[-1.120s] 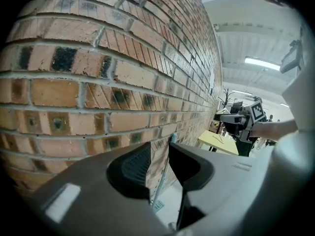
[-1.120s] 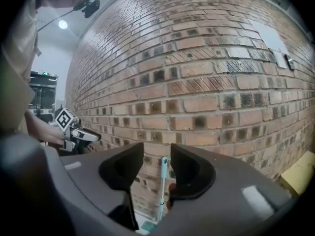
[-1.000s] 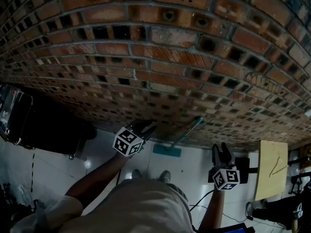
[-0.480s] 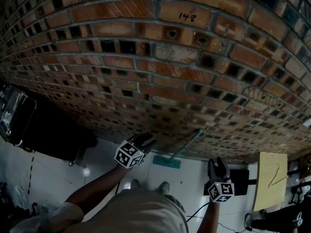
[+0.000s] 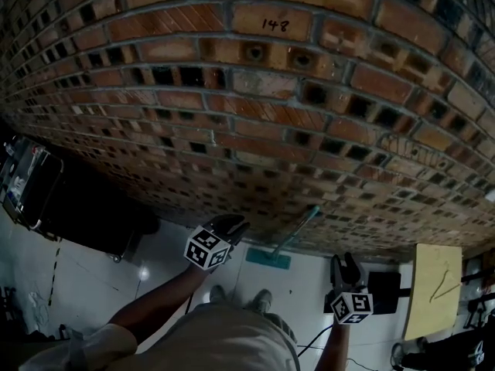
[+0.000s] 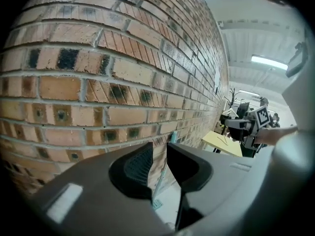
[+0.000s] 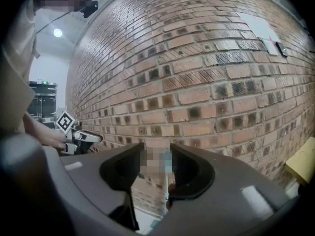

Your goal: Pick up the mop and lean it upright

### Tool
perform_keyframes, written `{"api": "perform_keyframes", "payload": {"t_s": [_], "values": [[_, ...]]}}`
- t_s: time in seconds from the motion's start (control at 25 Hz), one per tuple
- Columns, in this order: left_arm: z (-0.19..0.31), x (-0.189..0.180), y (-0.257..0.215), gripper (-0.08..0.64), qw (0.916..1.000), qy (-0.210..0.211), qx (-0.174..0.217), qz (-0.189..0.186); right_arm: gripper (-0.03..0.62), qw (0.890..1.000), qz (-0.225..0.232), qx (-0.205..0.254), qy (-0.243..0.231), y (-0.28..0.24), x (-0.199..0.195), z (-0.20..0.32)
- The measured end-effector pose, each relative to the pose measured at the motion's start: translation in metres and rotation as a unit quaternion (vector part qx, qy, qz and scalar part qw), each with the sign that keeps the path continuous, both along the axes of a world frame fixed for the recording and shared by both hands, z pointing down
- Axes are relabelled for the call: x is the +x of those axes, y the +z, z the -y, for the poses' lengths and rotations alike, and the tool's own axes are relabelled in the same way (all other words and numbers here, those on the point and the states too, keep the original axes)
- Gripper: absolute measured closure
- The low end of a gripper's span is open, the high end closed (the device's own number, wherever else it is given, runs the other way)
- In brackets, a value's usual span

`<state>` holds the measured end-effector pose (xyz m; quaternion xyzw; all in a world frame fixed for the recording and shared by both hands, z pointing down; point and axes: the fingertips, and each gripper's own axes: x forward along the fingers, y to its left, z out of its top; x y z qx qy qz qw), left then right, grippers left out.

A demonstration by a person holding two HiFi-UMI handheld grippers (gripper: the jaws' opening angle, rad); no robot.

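Observation:
The mop stands leaning against the brick wall (image 5: 255,122): its teal head (image 5: 267,259) rests on the white floor and its thin handle (image 5: 295,233) slants up to a teal grip touching the bricks. My left gripper (image 5: 235,223) hovers just left of the mop head, open and empty. My right gripper (image 5: 346,260) is to the mop's right, apart from it, also open and empty. In the left gripper view the mop handle (image 6: 159,182) shows far off through the gap of the left gripper (image 6: 160,149). The right gripper (image 7: 156,150) frames the handle (image 7: 166,187) the same way.
A black case (image 5: 77,207) lies on the floor at the left by the wall. A yellow board (image 5: 433,288) and a dark box (image 5: 383,288) are at the right. A cable (image 5: 309,335) runs over the floor near the person's shoes (image 5: 263,300).
The right gripper has sunk a little toward the person. The left gripper and the mop stay where they were; the view has shifted slightly.

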<state>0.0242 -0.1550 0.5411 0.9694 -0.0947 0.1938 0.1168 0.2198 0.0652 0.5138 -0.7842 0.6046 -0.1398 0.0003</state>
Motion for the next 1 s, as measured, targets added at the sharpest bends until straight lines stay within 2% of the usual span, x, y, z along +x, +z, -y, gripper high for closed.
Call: {"api": "perform_keyframes", "payload": {"t_s": [0.28, 0.52, 0.64, 0.76, 0.88, 1.0], "values": [[-0.025, 0.014, 0.006, 0.444, 0.9998, -0.010, -0.010, 0.012, 0.425, 1.000, 0.020, -0.002, 0.005, 0.016, 0.024, -0.020], [-0.055, 0.023, 0.031, 0.425, 0.9983, -0.022, -0.024, 0.048, 0.451, 0.998, 0.050, -0.029, -0.003, 0.051, 0.047, -0.032], [-0.072, 0.029, 0.031, 0.414, 0.9972, -0.036, -0.049, 0.045, 0.449, 0.998, 0.051, -0.035, -0.030, 0.049, 0.043, -0.031], [-0.087, 0.045, 0.009, 0.418, 0.9989, -0.019, -0.038, 0.020, 0.451, 0.996, 0.057, 0.002, -0.070, 0.017, 0.033, -0.020], [-0.095, 0.054, 0.021, 0.422, 0.9983, 0.006, -0.034, 0.046, 0.450, 0.992, 0.038, -0.019, -0.115, 0.026, 0.021, -0.006], [-0.100, 0.053, 0.041, 0.419, 0.9966, 0.001, -0.054, 0.062, 0.449, 0.989, 0.044, -0.037, -0.135, 0.033, 0.008, 0.002]]}}
